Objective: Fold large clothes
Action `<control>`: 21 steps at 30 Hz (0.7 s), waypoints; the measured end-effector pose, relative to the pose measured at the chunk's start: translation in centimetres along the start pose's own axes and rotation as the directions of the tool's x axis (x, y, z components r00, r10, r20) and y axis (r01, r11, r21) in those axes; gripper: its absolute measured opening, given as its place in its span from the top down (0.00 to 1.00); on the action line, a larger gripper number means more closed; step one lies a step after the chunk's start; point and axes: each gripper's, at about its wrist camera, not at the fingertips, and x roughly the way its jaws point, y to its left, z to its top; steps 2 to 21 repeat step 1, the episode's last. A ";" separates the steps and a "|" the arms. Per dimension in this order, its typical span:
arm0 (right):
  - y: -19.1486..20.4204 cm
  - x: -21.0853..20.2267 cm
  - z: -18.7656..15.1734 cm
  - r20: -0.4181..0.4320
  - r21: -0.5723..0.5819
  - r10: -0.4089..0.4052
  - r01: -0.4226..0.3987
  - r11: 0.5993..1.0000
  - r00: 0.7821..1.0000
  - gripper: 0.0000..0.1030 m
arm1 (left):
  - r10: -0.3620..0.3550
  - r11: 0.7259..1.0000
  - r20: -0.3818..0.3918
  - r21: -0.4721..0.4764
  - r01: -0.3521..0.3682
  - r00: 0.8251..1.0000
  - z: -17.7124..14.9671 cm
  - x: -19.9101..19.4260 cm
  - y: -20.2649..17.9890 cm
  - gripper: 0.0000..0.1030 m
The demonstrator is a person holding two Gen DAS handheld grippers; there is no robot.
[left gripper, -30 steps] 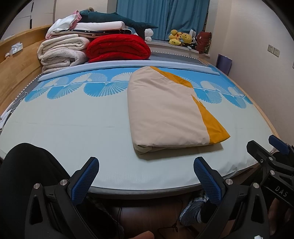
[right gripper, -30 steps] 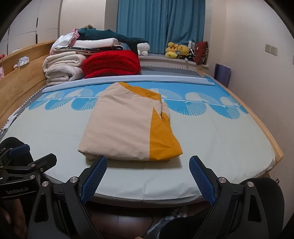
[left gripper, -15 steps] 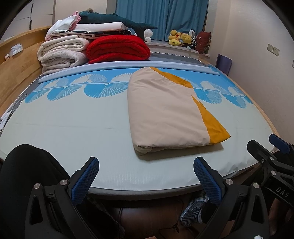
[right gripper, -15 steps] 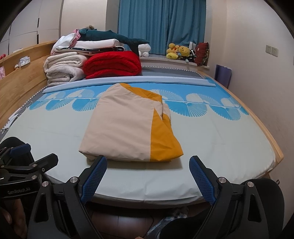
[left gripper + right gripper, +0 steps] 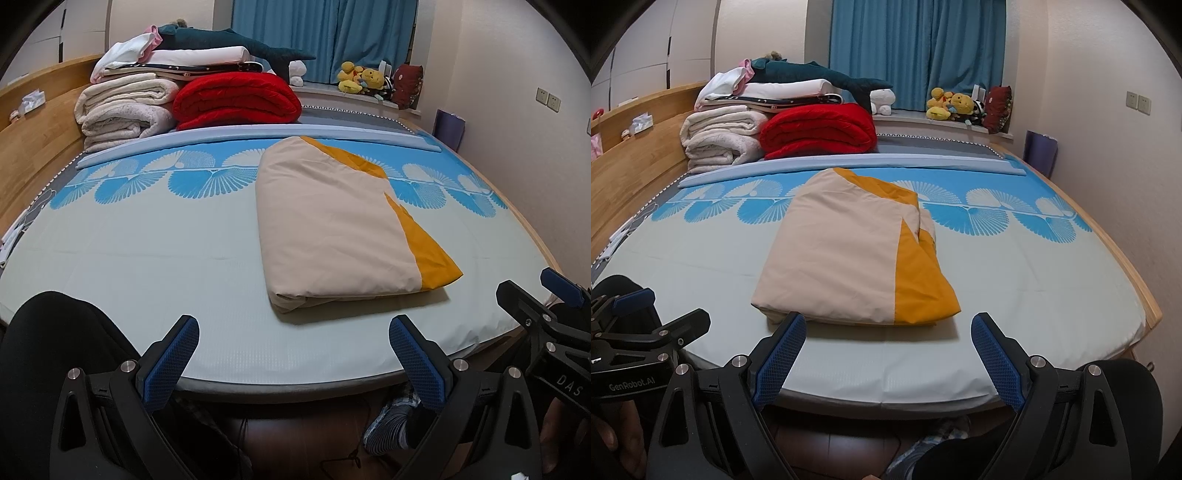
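A folded beige and orange cloth (image 5: 332, 225) lies flat on the bed, right of centre in the left wrist view and centred in the right wrist view (image 5: 846, 258). My left gripper (image 5: 293, 354) is open and empty, held over the bed's near edge, short of the cloth. My right gripper (image 5: 888, 349) is open and empty, just in front of the cloth's near edge, apart from it. The right gripper also shows at the right edge of the left wrist view (image 5: 543, 306); the left one shows at the left edge of the right wrist view (image 5: 653, 332).
The bed (image 5: 129, 258) has a pale sheet with a blue fan pattern. Folded white blankets (image 5: 125, 107) and a red quilt (image 5: 236, 99) are stacked at its far side. A wooden headboard (image 5: 33, 147) runs along the left. My legs and feet are below the near edge.
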 end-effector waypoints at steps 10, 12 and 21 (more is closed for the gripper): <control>0.0 0.0 0.0 0.000 0.000 0.000 0.000 1.000 1.000 0.12 | -0.001 1.000 -0.001 0.000 0.001 1.000 0.0 0.0 0.0 0.01; 0.0 0.0 0.0 0.000 0.000 0.000 0.000 1.000 1.000 0.12 | -0.001 1.000 -0.001 0.000 0.001 1.000 0.0 0.0 0.0 0.01; 0.0 0.0 0.0 0.000 0.000 0.000 0.000 1.000 1.000 0.12 | -0.001 1.000 -0.001 0.000 0.001 1.000 0.0 0.0 0.0 0.01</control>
